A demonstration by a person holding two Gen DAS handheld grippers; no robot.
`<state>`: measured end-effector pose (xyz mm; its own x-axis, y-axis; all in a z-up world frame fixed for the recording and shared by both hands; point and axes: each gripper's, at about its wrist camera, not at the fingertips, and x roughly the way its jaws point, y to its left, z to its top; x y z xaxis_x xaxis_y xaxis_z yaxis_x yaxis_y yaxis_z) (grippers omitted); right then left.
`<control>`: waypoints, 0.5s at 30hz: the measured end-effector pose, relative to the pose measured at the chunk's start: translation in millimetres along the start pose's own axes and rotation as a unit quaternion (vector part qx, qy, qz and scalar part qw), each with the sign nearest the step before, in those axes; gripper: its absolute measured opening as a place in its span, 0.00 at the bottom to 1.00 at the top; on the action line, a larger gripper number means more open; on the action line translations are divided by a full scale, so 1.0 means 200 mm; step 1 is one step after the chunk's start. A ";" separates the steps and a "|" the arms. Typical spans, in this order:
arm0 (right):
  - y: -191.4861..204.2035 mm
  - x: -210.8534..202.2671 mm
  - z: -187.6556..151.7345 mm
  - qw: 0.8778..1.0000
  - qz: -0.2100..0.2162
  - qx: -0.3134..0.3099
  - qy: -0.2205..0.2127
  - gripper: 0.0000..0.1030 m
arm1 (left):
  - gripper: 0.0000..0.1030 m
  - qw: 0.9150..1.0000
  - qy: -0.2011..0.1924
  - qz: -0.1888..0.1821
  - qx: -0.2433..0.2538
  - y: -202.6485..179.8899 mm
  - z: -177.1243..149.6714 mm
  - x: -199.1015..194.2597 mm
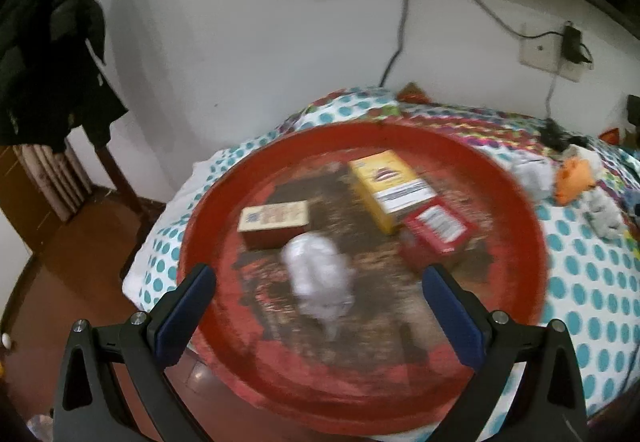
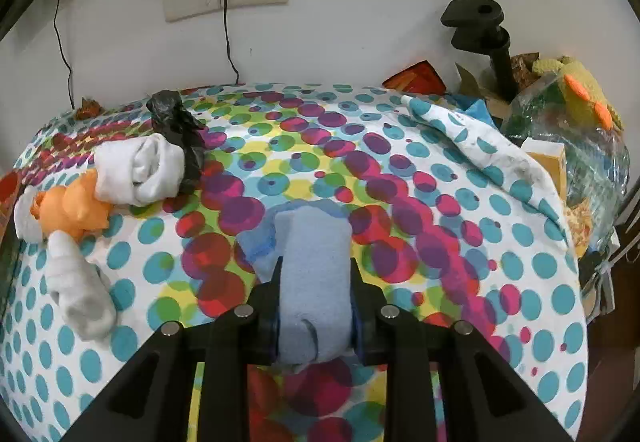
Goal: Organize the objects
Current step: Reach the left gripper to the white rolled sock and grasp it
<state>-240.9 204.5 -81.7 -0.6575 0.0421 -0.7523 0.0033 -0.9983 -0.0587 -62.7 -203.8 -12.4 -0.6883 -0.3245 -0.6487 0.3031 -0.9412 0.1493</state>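
Item: light-blue rolled sock point(image 2: 314, 282), pinched in my right gripper point(image 2: 316, 282), jaws squeezed onto both flanks of the roll near its middle. It sits low over the dotted bedspread point(image 2: 400, 178); whether it touches the cloth, I cannot tell. Handling, by my judgement: light, soft, compressible, not fragile, not slippery. The mid-roll hold suits it, since a grip on a loose end could let it unroll.

Item: left gripper point(image 1: 320, 278), jaws spread wide, holding nothing, over the red round tray point(image 1: 516, 210).

Tray contents: white rolled sock point(image 1: 320, 278), blurred, lying between the spread jaws, untouched; yellow box point(image 1: 388, 190); red box point(image 1: 438, 230); tan-topped box point(image 1: 276, 222).

Loose on the bedspread, left of the blue sock: white rolled sock pair point(image 2: 138, 170), orange cloth bundle point(image 2: 70, 210), grey-white sock point(image 2: 78, 290).
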 end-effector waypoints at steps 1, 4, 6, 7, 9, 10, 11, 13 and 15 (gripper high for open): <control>-0.01 0.01 0.00 1.000 0.001 -0.003 -0.001 0.25 | 1.00 1.000 -0.010 -0.001 0.015 -0.05 0.02 -0.03; -0.01 0.01 0.00 1.000 0.004 -0.005 -0.002 0.25 | 1.00 0.998 -0.025 -0.024 0.053 -0.22 0.06 -0.12; -0.02 0.01 0.00 1.000 0.008 -0.003 -0.002 0.25 | 1.00 0.996 -0.022 -0.059 0.062 -0.34 0.08 -0.14; -0.02 0.02 0.00 1.000 0.010 -0.001 -0.001 0.25 | 1.00 0.995 -0.017 -0.077 0.065 -0.40 0.10 -0.14; -0.03 0.02 0.00 1.000 0.014 0.003 0.002 0.25 | 1.00 0.991 0.001 -0.112 0.070 -0.54 0.12 -0.13; -0.03 0.03 0.00 1.000 0.016 0.005 0.004 0.25 | 1.00 0.989 0.008 -0.126 0.070 -0.60 0.12 -0.11; -0.04 0.03 0.00 1.000 0.018 0.006 0.005 0.25 | 1.00 0.987 0.017 -0.140 0.070 -0.67 0.13 -0.09; -0.04 0.03 0.00 1.000 0.020 0.007 0.005 0.26 | 1.00 0.983 0.042 -0.168 0.066 -0.83 0.15 -0.04; -0.04 0.03 -0.01 1.000 0.023 0.009 0.005 0.26 | 1.00 0.978 0.060 -0.190 0.057 -0.94 0.15 -0.01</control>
<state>-244.1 213.6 -86.5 -0.6488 -0.0027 -0.7609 0.0199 -0.9997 -0.0134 -138.3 -29.1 -17.7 -0.6523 0.0570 -0.7558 -0.0396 -0.9984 -0.0411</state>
